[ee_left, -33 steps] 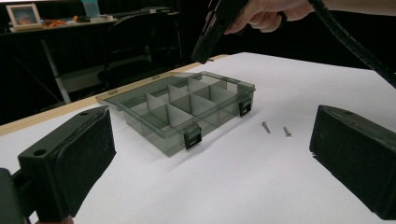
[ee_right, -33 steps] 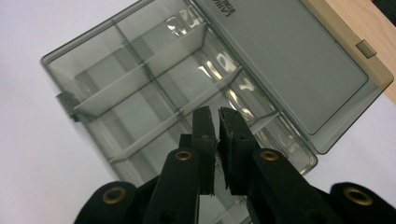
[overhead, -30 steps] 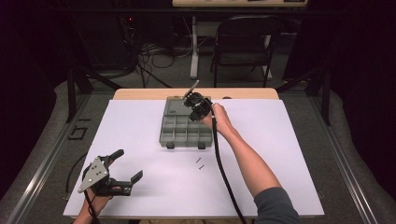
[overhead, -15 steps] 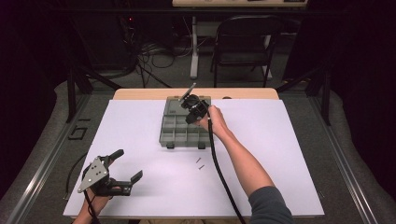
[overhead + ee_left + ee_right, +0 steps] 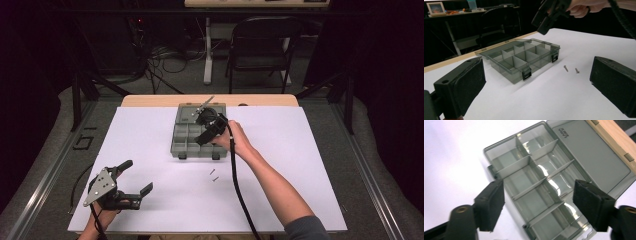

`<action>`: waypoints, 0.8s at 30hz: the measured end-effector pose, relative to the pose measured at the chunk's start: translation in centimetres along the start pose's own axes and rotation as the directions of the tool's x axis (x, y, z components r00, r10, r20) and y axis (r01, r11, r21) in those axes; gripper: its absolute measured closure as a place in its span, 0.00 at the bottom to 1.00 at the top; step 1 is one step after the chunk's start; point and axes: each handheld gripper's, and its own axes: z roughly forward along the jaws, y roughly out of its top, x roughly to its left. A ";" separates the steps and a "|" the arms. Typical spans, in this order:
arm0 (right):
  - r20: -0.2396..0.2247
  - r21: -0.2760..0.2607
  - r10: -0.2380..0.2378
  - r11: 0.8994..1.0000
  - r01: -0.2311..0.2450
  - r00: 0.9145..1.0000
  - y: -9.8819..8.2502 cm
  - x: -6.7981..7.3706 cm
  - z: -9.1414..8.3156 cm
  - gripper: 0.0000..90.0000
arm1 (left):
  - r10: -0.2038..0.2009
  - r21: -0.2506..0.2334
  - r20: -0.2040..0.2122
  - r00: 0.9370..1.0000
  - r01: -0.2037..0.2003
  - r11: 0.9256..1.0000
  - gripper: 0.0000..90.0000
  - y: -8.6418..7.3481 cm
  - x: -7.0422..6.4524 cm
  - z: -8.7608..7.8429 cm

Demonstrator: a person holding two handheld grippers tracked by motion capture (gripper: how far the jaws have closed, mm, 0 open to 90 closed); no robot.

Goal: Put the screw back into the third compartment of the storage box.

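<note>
Since a second before, our right gripper (image 5: 206,131) had slid a little toward us over the grey box (image 5: 187,142), and its fingers (image 5: 491,205) had just been opening, with nothing between them. They stood spread apart above the box's little rooms. The open box sat at the far middle of the white counter (image 5: 300,165), two screws (image 5: 213,175) just in front. Our left gripper (image 5: 135,180) had stayed put near the counter's left corner, fingers spread wide.

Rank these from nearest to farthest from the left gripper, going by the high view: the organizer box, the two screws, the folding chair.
From the left gripper:
1. The two screws, on the white sheet to its right; the pair lies too close together to split.
2. The organizer box, farther up the table, lid open.
3. The folding chair, on the floor beyond the table.
</note>
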 end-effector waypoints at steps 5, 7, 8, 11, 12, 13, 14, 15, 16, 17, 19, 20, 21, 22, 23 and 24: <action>0.004 -0.022 -0.027 0.999 0.027 1.000 -1.3 1.0 -1.6 0.21 | 0.001 0.003 -0.003 1.000 -0.001 1.000 0.00 0.0 -0.1 0.0; 0.001 -0.029 -0.035 0.999 0.035 0.999 -1.9 1.4 -2.1 0.19 | 0.003 0.001 -0.003 1.000 -0.003 1.000 0.00 0.0 -0.1 0.0; 0.002 -0.029 -0.041 0.999 0.041 0.999 -2.1 1.6 -2.3 0.18 | 0.003 0.000 -0.003 1.000 -0.003 1.000 0.00 0.0 -0.1 0.0; 0.003 -0.042 -0.054 0.998 0.054 0.999 -3.0 2.4 -3.1 0.17 | 0.002 0.003 -0.001 1.000 -0.002 1.000 0.00 0.0 -0.1 0.1; 0.003 -0.047 -0.063 0.997 0.063 0.998 -3.3 2.6 -3.3 0.16 | 0.006 0.005 0.002 1.000 -0.006 1.000 0.00 0.0 -0.1 0.1; 0.004 -0.050 -0.066 0.997 0.066 0.998 -3.5 2.8 -3.4 0.15 | 0.004 0.004 0.000 1.000 -0.004 1.000 0.00 0.0 -0.1 0.1; 0.005 -0.063 -0.060 0.996 0.060 0.998 -3.8 3.0 -3.5 0.13 | 0.004 0.004 0.001 1.000 -0.004 1.000 0.00 0.0 -0.1 0.1; 0.005 -0.057 -0.062 0.996 0.062 0.998 -4.1 3.1 -3.6 0.12 | 0.005 0.004 0.001 1.000 -0.005 1.000 0.00 0.0 -0.1 0.1; 0.006 -0.055 -0.066 0.996 0.067 0.998 -4.3 3.2 -3.7 0.11 | 0.005 0.007 0.001 1.000 -0.005 1.000 0.00 0.0 -0.1 0.1; 0.004 -0.057 -0.070 0.996 0.070 0.998 -4.6 3.2 -3.8 0.10 | 0.004 0.003 -0.001 1.000 -0.004 1.000 0.00 0.0 -0.1 0.1; -0.001 -0.067 -0.065 0.996 0.065 0.998 -5.1 3.3 -3.9 0.08 | 0.004 0.004 -0.001 1.000 -0.004 1.000 0.00 0.0 -0.1 0.1; -0.004 -0.066 -0.066 0.996 0.065 0.998 -5.3 3.3 -4.0 0.07 | 0.004 0.001 -0.002 1.000 -0.004 1.000 0.00 0.0 -0.1 0.0; -0.006 -0.063 -0.065 0.996 0.065 0.998 -5.5 3.4 -4.0 0.07 | 0.001 0.000 -0.002 1.000 -0.001 1.000 0.00 0.0 -0.1 0.0; -0.003 -0.063 -0.069 0.996 0.069 0.998 -5.8 3.5 -4.0 0.06 | 0.004 0.001 0.000 1.000 -0.004 1.000 0.00 0.0 -0.1 0.0; 0.004 -0.061 -0.080 0.995 0.080 0.997 -6.0 3.6 -3.9 0.06 | 0.006 0.003 0.002 1.000 -0.006 1.000 0.00 0.0 -0.1 0.1; 0.006 -0.056 -0.083 0.995 0.083 0.997 -6.3 3.7 -3.9 0.05 | 0.006 0.002 0.003 1.000 -0.006 1.000 0.00 0.0 -0.2 0.1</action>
